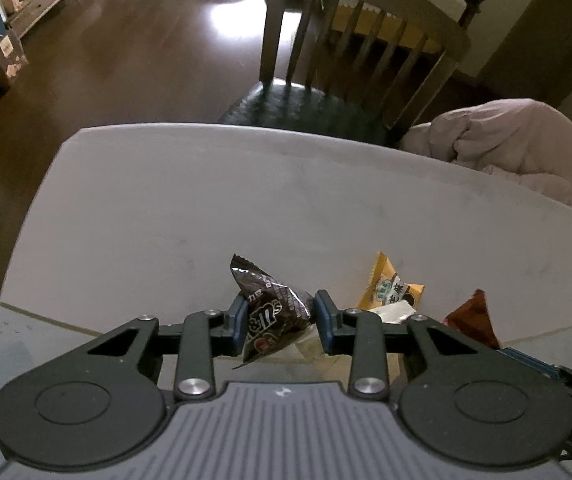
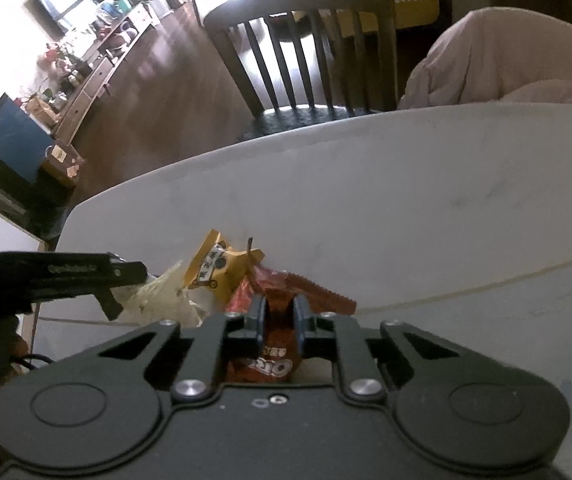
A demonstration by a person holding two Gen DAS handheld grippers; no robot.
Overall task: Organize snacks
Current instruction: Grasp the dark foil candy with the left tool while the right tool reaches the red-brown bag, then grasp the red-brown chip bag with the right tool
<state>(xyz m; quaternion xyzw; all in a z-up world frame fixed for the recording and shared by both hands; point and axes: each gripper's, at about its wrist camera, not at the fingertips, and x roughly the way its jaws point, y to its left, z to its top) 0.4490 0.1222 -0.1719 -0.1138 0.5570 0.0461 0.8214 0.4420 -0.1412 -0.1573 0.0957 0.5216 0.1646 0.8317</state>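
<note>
In the left wrist view my left gripper [image 1: 279, 316] is shut on a dark brown snack packet [image 1: 270, 308], its blue pads pressing both sides of the crumpled wrapper. To its right on the white table [image 1: 206, 208] lie a yellow snack packet [image 1: 389, 288] and a pale wrapper [image 1: 391, 314], with the red-brown packet [image 1: 473, 320] at the far right. In the right wrist view my right gripper [image 2: 280, 316] is shut on that red-brown Oreo packet [image 2: 274, 364]. The yellow packet [image 2: 222, 264] and a pale crinkled bag [image 2: 162, 300] lie just beyond it.
The other gripper's black body [image 2: 58, 276] reaches in from the left of the right wrist view. A wooden chair [image 1: 361, 60] stands past the table's far edge, beside a pinkish heap of bedding [image 1: 505, 144]. Dark wood floor and a low cabinet [image 1: 42, 4] lie beyond.
</note>
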